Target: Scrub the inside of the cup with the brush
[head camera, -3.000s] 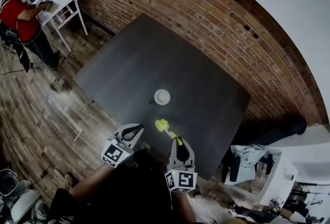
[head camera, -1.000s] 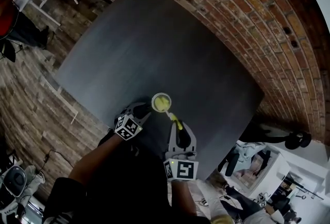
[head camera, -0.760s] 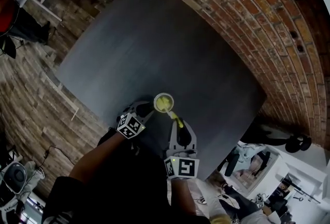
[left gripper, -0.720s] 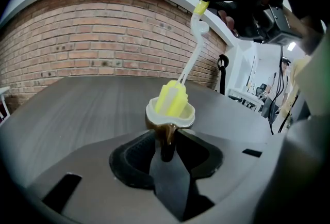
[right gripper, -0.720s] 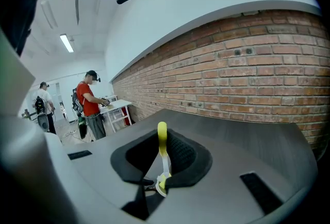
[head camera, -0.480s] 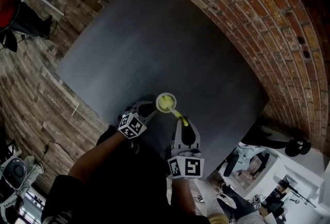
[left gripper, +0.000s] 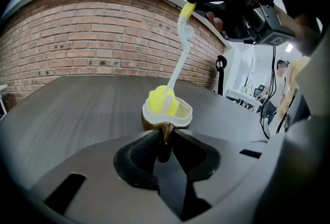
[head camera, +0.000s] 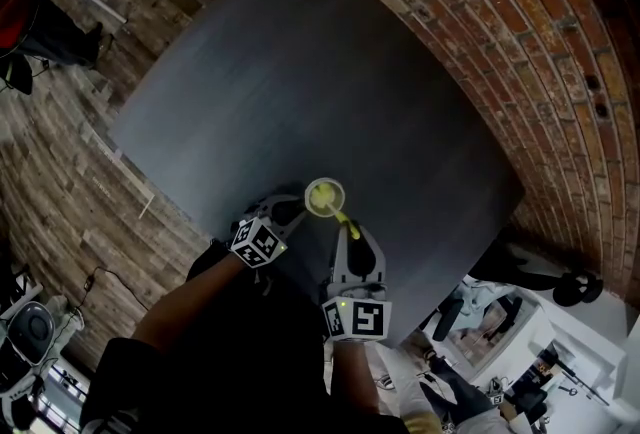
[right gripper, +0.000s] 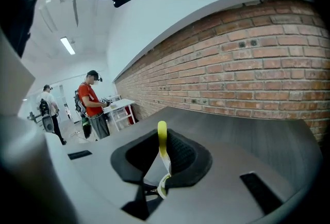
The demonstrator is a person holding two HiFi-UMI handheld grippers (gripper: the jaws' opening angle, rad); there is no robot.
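Observation:
A small cup (head camera: 324, 196), white inside and brown outside, stands on the dark table (head camera: 300, 72) near its front edge. My left gripper (head camera: 288, 212) is shut on the cup's handle (left gripper: 165, 138). The cup's rim (left gripper: 184, 114) shows just beyond the jaws in the left gripper view. The yellow brush head (left gripper: 163, 100) sits inside the cup, and its pale stem (left gripper: 178, 63) slants up to my right gripper (left gripper: 198, 3). That right gripper (head camera: 350, 237) is shut on the brush's yellow handle (right gripper: 162, 143), slightly above and right of the cup.
A brick wall (head camera: 520, 32) runs along the table's far side. The table's front edge (head camera: 200, 212) lies just below the cup, with wooden floor (head camera: 60, 152) beyond it. A person in red (right gripper: 92, 104) stands at a white desk (right gripper: 118, 107) far to the left.
Three seconds ago the cup stood alone and both grippers hung short of it. Now the left gripper holds the cup and the brush head is inside. Little has shifted in the last second.

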